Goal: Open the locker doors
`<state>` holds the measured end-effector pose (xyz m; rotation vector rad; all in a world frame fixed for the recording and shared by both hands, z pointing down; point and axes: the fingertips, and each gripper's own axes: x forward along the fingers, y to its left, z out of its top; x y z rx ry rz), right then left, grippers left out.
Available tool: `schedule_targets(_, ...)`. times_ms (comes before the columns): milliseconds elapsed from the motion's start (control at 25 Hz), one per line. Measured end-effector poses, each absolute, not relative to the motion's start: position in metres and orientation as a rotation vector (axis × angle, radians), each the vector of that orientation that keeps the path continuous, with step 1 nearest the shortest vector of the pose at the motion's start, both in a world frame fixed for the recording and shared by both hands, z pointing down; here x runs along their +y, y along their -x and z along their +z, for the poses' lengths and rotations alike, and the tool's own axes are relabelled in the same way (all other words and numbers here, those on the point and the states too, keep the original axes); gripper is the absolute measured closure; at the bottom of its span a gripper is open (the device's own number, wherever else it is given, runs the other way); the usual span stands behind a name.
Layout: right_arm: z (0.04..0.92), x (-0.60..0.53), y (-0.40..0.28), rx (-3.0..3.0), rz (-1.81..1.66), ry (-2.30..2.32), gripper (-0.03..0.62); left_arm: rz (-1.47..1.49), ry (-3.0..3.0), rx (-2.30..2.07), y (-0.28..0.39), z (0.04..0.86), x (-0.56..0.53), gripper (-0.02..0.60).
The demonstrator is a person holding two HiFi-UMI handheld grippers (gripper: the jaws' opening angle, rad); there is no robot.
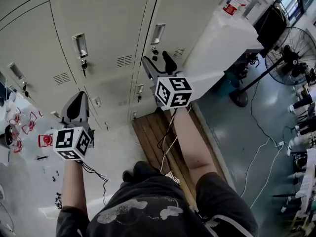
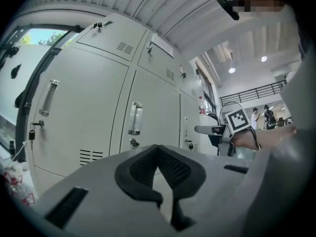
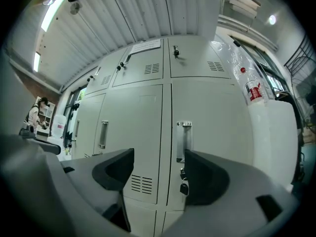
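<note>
A bank of pale grey lockers fills the head view, every door closed. The right door [image 1: 190,14] has a recessed metal handle [image 1: 158,33] with a key below it. My right gripper [image 1: 159,63] is open just short of that door; in the right gripper view the handle [image 3: 183,141] and its dangling key [image 3: 183,187] show between the spread jaws of the right gripper [image 3: 159,157]. My left gripper [image 1: 77,100] is shut on nothing, lower left, apart from the middle door [image 1: 106,23] and its handle [image 1: 79,45]. Its tips meet in the left gripper view [image 2: 158,148], facing a handle [image 2: 134,117].
A white cabinet [image 1: 222,43] with a plastic bottle [image 1: 233,1] on top adjoins the lockers on the right. A standing fan [image 1: 291,48] and cables lie farther right. A wooden pallet [image 1: 158,137] is underfoot; small red items [image 1: 45,139] lie on the floor at left.
</note>
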<state>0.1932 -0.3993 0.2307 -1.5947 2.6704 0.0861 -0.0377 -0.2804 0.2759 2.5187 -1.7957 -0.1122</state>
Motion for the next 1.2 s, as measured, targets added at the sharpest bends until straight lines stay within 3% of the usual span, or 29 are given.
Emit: schedule_targets(1200, 0.206, -0.510, -0.173, 2.709, 0.120, 1.483, 0.289, -0.124, -2.428, -1.938, 0.017, 0.270, -0.317, 0.574)
